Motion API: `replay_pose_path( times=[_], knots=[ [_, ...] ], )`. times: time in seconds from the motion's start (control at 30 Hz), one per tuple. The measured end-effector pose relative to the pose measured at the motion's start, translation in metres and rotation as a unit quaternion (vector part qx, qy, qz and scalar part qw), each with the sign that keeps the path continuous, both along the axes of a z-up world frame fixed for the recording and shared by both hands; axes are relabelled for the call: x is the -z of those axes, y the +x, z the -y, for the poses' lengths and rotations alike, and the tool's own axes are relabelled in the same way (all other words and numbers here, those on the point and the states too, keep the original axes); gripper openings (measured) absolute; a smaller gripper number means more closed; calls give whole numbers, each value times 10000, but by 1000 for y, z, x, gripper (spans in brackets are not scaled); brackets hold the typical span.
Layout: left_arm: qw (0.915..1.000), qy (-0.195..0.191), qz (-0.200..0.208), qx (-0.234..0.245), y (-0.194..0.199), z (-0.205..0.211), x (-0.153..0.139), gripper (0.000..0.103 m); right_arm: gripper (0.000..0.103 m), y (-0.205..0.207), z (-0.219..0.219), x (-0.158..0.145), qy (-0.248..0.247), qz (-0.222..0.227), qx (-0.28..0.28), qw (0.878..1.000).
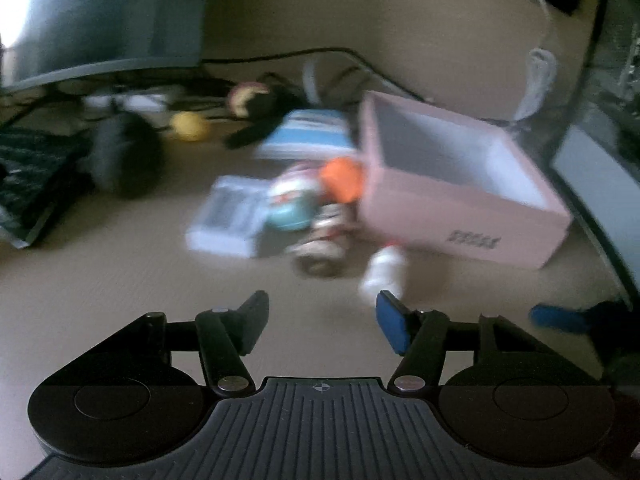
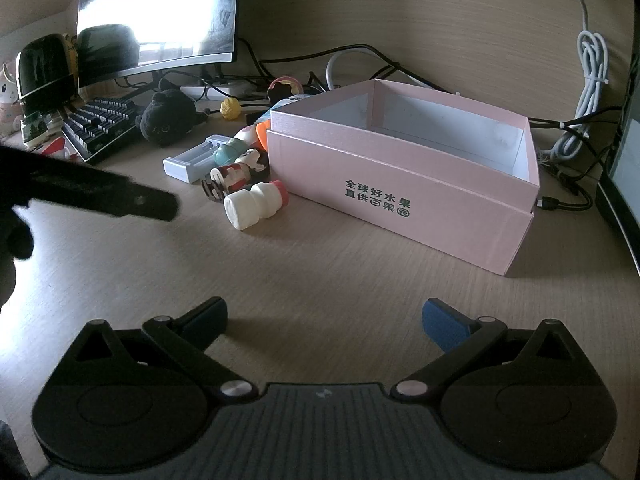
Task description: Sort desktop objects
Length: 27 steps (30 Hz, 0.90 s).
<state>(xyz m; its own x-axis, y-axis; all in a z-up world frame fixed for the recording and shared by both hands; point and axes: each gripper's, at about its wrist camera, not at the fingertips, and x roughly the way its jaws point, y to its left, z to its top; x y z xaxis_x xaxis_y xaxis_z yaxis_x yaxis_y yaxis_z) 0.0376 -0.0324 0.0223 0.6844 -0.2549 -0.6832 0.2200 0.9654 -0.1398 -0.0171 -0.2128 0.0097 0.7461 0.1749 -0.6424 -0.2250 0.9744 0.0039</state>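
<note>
An open pink box [image 2: 400,184] stands on the wooden desk, its white inside bare; the blurred left wrist view shows the pink box [image 1: 460,220] too. Against its left wall lies a heap: a white bottle with a red cap [image 2: 252,204], a striped toy figure [image 2: 236,172], a teal toy [image 2: 228,150], an orange piece [image 2: 262,132] and a white battery charger [image 2: 192,160]. My left gripper [image 1: 324,316] is open and holds nothing, just short of the white bottle [image 1: 382,272]. My right gripper [image 2: 326,316] is open over bare desk in front of the box.
A black plush cat [image 2: 168,116], a yellow ball [image 2: 231,108], a keyboard [image 2: 100,128] and a monitor [image 2: 156,20] fill the back left. Cables [image 2: 576,128] trail behind and right of the box. A dark screen edge [image 2: 624,184] stands at far right.
</note>
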Motion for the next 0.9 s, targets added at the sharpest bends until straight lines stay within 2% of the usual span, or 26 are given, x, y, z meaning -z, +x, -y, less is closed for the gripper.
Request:
replay_pose_path(
  times=[0.13,0.23,0.33,0.47,0.57,0.63,0.83,0.9],
  knots=[
    [9995,21,-45,315,17,24,3,64,103,0,0,0,-1,-1,0,10000],
    [9991,235,12,361,24,32,6,65,103,0,0,0,-1,0,1,10000],
    [9991,292,34,299,27,24,8,73,103,1,0,0,23,-3,-24,10000],
    [9980,601,154,-122,30,1,8,80,103,7,0,-4,1,-236,-80,9997],
    [9928,1020,245,-581,34,-21,8,82,103,9,-5,-5,-76,-344,88,9993],
    [9893,1137,246,-881,37,-40,7,82,103,11,-6,-6,-95,-410,137,9990],
    [9908,475,-100,-1267,13,-93,5,84,103,17,-9,-8,-145,-603,65,9981],
    [9909,350,-219,-1284,-1,-100,7,84,103,16,-12,-13,-155,-351,-12,9993]
  ],
)
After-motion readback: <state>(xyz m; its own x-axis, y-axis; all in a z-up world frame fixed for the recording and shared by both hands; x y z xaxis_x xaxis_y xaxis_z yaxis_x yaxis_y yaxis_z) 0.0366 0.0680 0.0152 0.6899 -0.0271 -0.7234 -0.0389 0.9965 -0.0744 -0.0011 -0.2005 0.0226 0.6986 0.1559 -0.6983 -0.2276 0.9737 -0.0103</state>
